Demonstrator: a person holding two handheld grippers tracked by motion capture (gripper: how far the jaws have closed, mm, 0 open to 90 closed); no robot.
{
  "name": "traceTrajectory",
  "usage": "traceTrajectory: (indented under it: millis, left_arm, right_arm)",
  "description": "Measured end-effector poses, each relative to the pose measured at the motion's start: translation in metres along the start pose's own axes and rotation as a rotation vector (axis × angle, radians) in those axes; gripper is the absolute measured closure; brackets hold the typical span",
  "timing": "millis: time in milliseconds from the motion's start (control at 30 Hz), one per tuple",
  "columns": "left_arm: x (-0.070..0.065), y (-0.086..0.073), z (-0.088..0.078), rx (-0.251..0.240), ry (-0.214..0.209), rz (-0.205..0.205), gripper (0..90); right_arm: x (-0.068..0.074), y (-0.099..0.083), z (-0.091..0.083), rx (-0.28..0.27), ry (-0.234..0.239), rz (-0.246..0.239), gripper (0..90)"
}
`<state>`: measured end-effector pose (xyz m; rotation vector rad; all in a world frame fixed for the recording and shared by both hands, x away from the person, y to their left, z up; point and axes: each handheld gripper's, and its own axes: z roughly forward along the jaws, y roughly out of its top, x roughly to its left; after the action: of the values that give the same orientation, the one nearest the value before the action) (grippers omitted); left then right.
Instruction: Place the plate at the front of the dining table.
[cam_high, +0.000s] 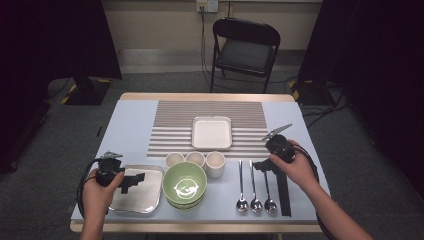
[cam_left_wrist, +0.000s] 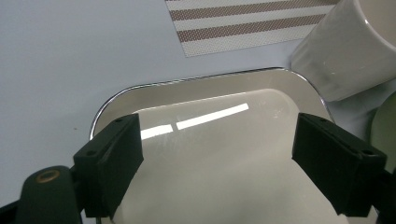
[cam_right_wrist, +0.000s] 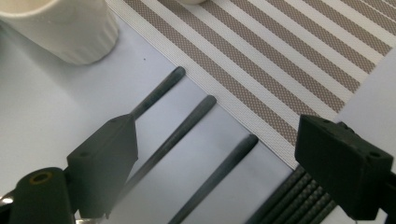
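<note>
Steel tray (cam_high: 137, 200), rectangular with rounded corners, at the near left of the table (cam_high: 130, 125), just left of the green bowl (cam_high: 184, 185); left gripper (cam_high: 131, 181) held above it, jaws spread wide and holding nothing; left gripper view adds the tray's polished floor (cam_left_wrist: 210, 154) with reflected light strips, and a white cup (cam_left_wrist: 345, 46) just past its far corner; three spoons (cam_high: 255, 187) lie side by side at the near right, bowls toward the person; right gripper (cam_high: 264, 167) over their handle ends, jaws likewise apart and empty; right gripper view shows the three handle tips (cam_right_wrist: 205, 102) just short of the striped placemat (cam_right_wrist: 280, 60); high view alone takes in the white square dish (cam_high: 212, 133) on that mat.
</note>
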<state>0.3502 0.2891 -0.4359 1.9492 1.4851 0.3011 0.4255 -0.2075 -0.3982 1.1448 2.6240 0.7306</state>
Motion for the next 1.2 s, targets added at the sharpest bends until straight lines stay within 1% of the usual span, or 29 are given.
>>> traceTrajectory:
  millis: [133,167,233,600,667,833,867,1000,1033,1100,1200]
  left_arm:
    - [0.0,0.0,0.0,0.005,-0.002,0.007,15.8]
    - [0.0,0.0,0.0,0.002,-0.008,0.0,15.8]
    - [0.001,0.0,-0.001,0.005,-0.005,0.001,15.8]
    - [0.001,0.0,0.0,0.008,-0.011,0.003,15.8]
    - [0.001,0.0,0.0,0.008,-0.009,0.001,15.8]
    - [0.001,0.0,0.0,0.005,-0.013,0.003,15.8]
    - [0.001,0.0,0.0,0.007,-0.011,0.009,15.8]
    - [0.0,0.0,0.0,0.003,-0.016,0.008,15.8]
    - [0.0,0.0,-0.001,0.002,-0.017,0.007,15.8]
    - [0.0,0.0,-0.001,-0.001,-0.019,0.002,15.8]
    - [0.0,-0.001,-0.001,0.003,-0.017,0.004,15.8]
  right_arm:
    - [0.005,0.008,0.003,0.002,0.01,-0.014,12.8]
    - [0.006,0.009,0.004,0.002,0.011,-0.02,12.8]
    - [0.009,0.014,0.006,0.003,0.018,-0.033,12.8]
    - [0.023,0.033,0.012,0.013,0.046,-0.06,12.9]
    - [0.026,0.037,0.012,0.015,0.047,-0.071,12.9]
    - [0.03,0.043,0.013,0.019,0.056,-0.083,12.9]
    - [0.031,0.044,0.013,0.019,0.061,-0.085,12.9]
    - [0.034,0.048,0.014,0.022,0.067,-0.092,12.9]
    - [0.035,0.048,0.015,0.027,0.068,-0.085,13.0]
    - [0.037,0.05,0.015,0.027,0.071,-0.095,13.0]
    - [0.039,0.052,0.016,0.033,0.075,-0.098,13.0]
